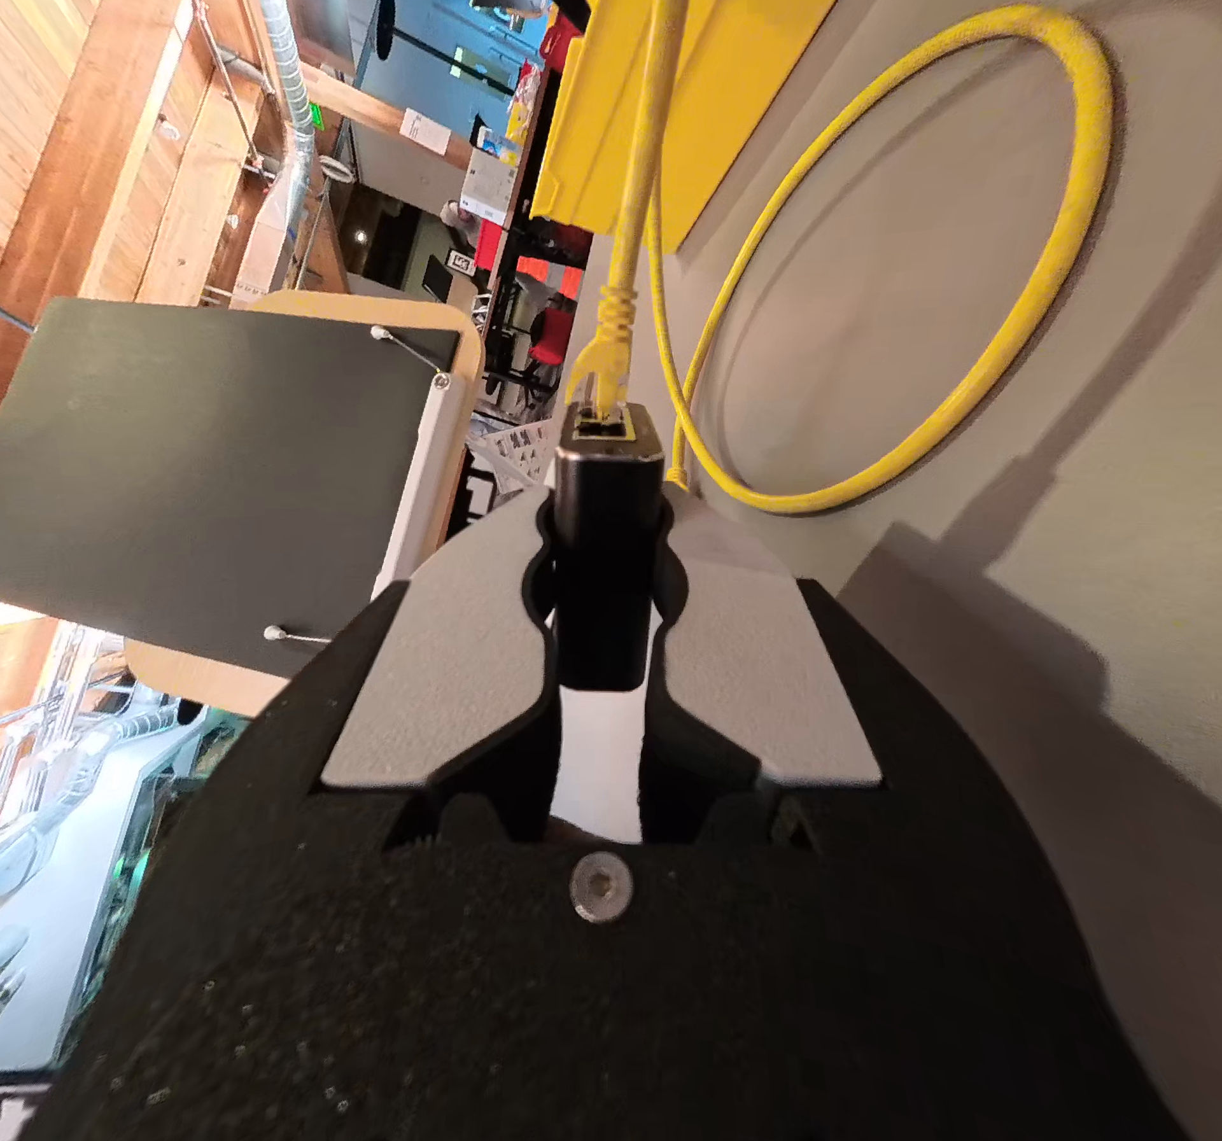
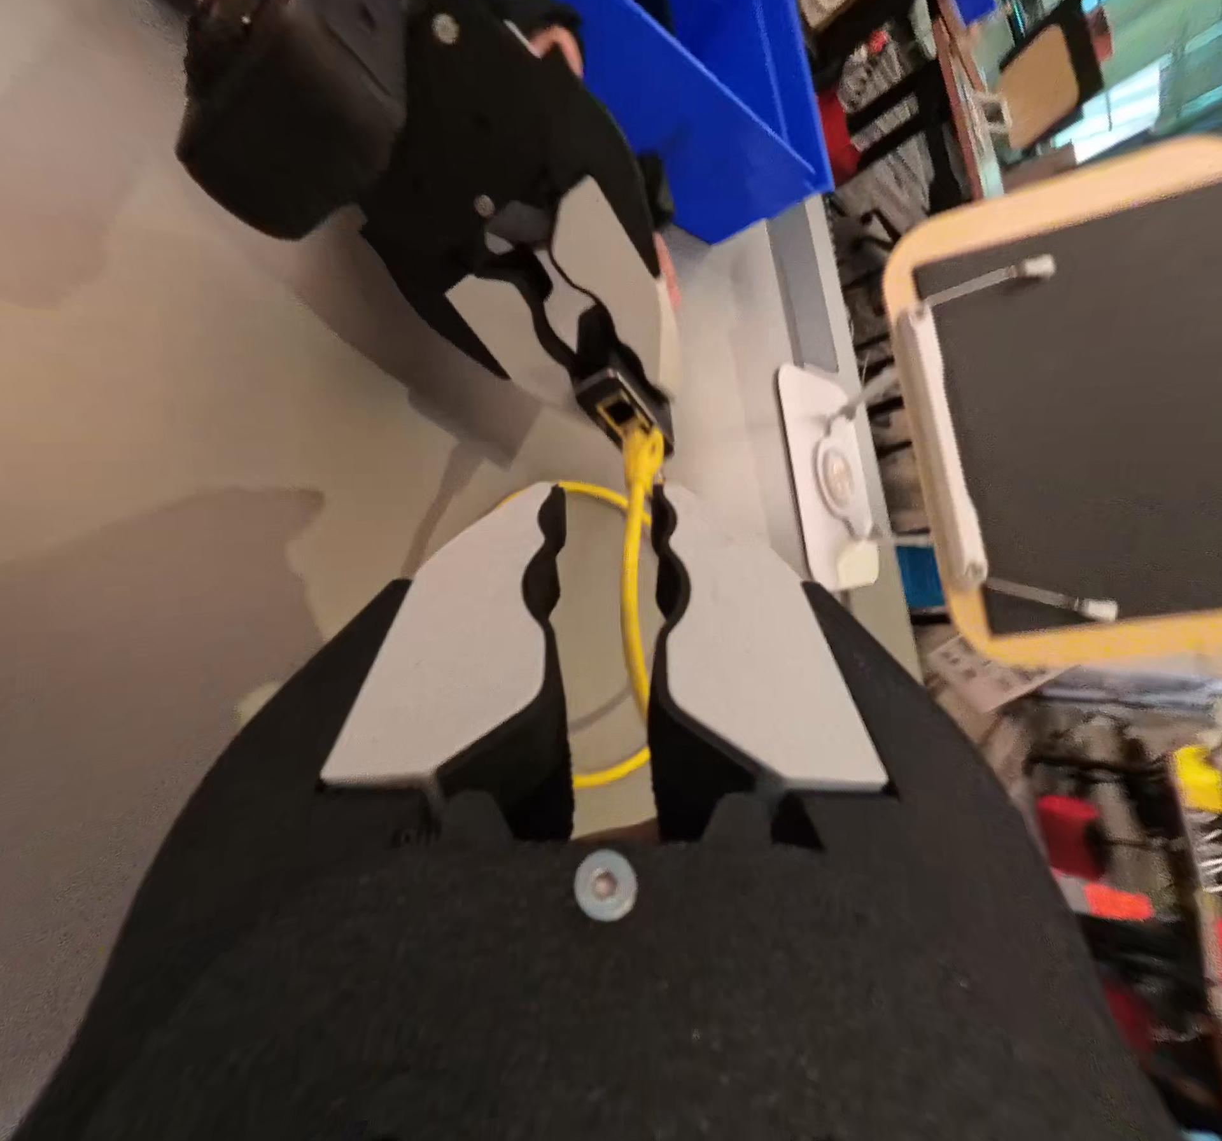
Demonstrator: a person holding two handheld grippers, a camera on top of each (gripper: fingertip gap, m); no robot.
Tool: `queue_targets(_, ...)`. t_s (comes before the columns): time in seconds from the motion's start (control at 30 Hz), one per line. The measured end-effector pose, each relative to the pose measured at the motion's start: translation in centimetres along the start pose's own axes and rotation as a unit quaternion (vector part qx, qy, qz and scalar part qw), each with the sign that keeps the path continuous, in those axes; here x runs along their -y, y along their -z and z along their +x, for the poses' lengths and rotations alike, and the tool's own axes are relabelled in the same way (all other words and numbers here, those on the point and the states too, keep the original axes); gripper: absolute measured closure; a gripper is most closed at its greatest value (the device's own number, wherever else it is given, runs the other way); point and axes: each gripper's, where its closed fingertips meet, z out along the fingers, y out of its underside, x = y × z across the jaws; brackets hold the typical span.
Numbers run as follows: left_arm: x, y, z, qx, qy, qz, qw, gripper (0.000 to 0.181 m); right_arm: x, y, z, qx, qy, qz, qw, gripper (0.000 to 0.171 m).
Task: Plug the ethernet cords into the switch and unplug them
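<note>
Left gripper [image 1: 605, 554]: squeezed tight on the small black switch [image 1: 605, 514], one finger on each side. Switch sticks out past the fingertips, with its port end facing away. One yellow ethernet cord [image 1: 621, 289] plugged into that far end, running straight ahead toward a yellow bin [image 1: 714, 51]. More of the yellow cord curled in a big loop on the grey table [image 1: 992, 382], off to the right of the fingers.

Right gripper [image 2: 608, 507]: open a little, holding nothing. Yellow cord passes through the gap between its fingers, close to the right finger; touching or not, cannot tell. Just ahead of the tips, the plug sits in the switch. Blue bin [image 2: 661, 84] farther ahead. Black board with a wood rim [image 2: 1058, 415] off to the right.
</note>
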Motion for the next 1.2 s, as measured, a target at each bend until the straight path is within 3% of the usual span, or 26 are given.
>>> queue_targets(0.23, 0.9, 0.3, 0.3, 0.001, -0.018, 0.011, 1.0, 0.157, -0.3, -5.2, 0.2, -0.02, 0.144, -0.07, 0.987, 0.146)
queue_targets(0.77, 1.1, 0.3, 0.6, -0.014, -0.004, 0.007, 1.0, 0.157, -2.2, -6.1, 0.6, -0.029, 0.185, -0.088, 0.978, 0.155)
queue_targets(0.97, 1.2, 0.2, 1.4, -0.04, 0.018, -0.008, 0.999, 0.157, -3.4, -6.6, 0.4, 0.003, 0.174, -0.125, 0.977, 0.157)
queue_targets(1.2, 1.2, -0.1, 2.0, -0.059, 0.038, 0.0, 0.998, 0.156, -3.9, -6.3, 0.1, 0.004, 0.168, -0.109, 0.98, 0.157)
